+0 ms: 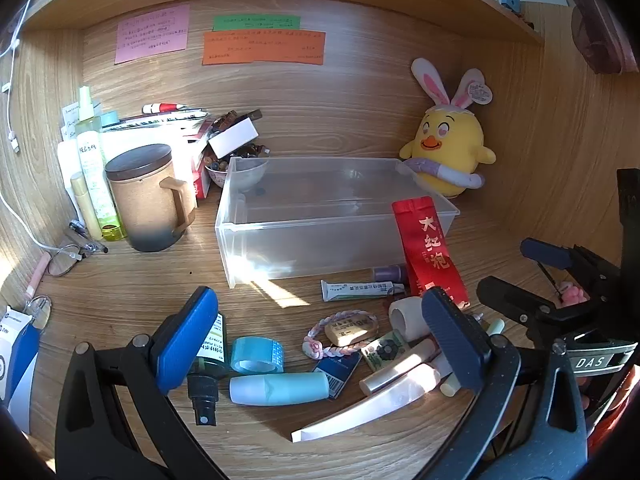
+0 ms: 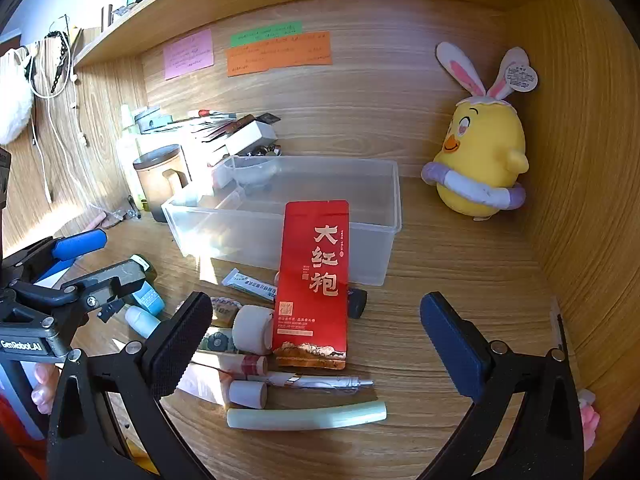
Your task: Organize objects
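Two hand-held tools hover over a cluttered wooden tabletop (image 1: 120,284) set inside a shelved alcove. The left tool (image 1: 320,340) stands released, its blue pads spread wide with nothing between them; below it lie a roll of blue tape (image 1: 258,354), a pale blue tube (image 1: 278,390), a dark spray bottle (image 1: 208,364) on its side, a braided bracelet (image 1: 320,344) and a white paper strip (image 1: 360,412). The right tool (image 2: 316,332) is likewise released, jaws wide apart and holding nothing, above a red tea packet (image 2: 314,284) that leans with its top edge against the front wall of a clear plastic bin (image 2: 384,208). Just beside the packet's foot are a white roll (image 2: 252,328), a pen (image 2: 332,382) and a pale green stick (image 2: 308,416). A small ointment tube (image 2: 250,282) lies near the bin's front. The bin sits mid-tabletop and holds none of the loose items. To its left stands a lidded mug (image 1: 146,196) among bottles and stacked books; to its right a yellow chick plush (image 2: 480,160) with rabbit ears sits in the corner. Pink, green and orange notes (image 1: 264,46) are stuck on the back panel. Sunlight falls across the bin's left end.
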`<state>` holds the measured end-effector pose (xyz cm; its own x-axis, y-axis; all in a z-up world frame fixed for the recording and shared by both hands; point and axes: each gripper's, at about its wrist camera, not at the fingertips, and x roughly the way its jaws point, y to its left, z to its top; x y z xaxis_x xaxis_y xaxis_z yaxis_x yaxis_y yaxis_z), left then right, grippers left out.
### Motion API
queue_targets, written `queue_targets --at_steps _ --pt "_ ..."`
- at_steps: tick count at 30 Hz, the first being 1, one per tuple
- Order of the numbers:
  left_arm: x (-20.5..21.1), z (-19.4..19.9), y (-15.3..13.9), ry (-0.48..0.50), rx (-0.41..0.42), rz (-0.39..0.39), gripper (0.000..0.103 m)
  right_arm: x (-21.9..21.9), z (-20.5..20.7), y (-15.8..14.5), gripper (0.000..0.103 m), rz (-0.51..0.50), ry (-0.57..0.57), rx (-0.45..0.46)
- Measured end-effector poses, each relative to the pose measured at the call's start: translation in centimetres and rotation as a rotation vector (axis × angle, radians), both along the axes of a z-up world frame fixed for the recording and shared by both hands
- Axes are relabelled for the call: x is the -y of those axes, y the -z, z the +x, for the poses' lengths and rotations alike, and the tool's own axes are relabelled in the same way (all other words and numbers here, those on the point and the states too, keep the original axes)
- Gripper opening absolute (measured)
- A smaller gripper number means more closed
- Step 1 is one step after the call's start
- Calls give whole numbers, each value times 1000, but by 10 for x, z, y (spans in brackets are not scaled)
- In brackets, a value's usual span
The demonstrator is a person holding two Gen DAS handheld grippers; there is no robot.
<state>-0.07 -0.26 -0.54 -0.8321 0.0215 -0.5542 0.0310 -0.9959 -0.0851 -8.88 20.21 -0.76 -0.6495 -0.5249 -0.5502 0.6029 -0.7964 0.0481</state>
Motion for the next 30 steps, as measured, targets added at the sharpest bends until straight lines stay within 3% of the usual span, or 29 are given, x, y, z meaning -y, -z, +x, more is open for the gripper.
queue_targets --at_steps 30 --pt "0 -2 3 7 15 32 103 3 -2 1 103 9 -12 28"
